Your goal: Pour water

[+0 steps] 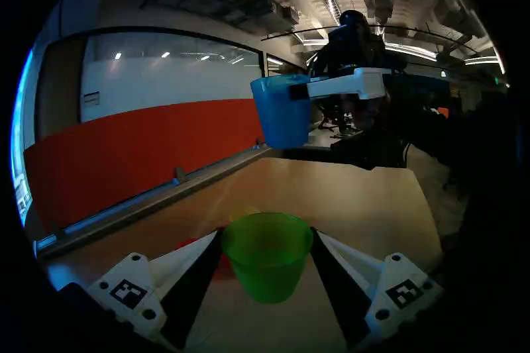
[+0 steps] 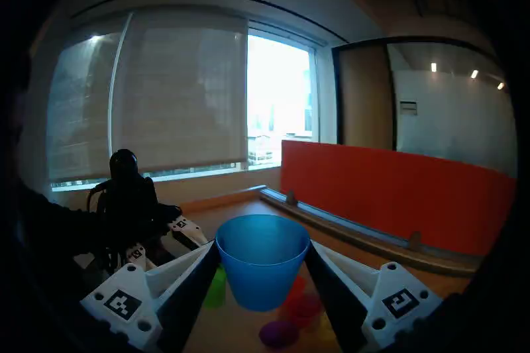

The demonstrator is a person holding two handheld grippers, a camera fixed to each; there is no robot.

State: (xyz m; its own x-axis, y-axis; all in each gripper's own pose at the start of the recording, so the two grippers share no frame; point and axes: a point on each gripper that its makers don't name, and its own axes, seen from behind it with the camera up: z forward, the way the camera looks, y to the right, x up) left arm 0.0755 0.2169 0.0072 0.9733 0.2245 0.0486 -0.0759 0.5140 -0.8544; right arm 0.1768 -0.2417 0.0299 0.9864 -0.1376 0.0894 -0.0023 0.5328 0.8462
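Observation:
In the left gripper view, a green plastic cup (image 1: 267,267) stands upright between my left gripper's (image 1: 265,237) white fingers, which are shut on its sides. Higher up and farther off, a blue cup (image 1: 281,113) hangs upright in the air, pinched at its rim side by my right gripper (image 1: 296,91). In the right gripper view, the same blue cup (image 2: 262,272) sits between the right gripper's (image 2: 262,247) fingers, shut on it. Lower left there, the left gripper (image 2: 173,230) shows with a slice of the green cup (image 2: 215,288). I cannot tell whether either cup holds water.
A wooden table (image 1: 358,201) runs beneath both cups, bordered by a red partition (image 1: 146,148) with a metal rail. Small coloured pieces lie on the table: purple (image 2: 278,333) and red (image 2: 306,304). A person's dark sleeve (image 2: 53,234) is behind the left gripper.

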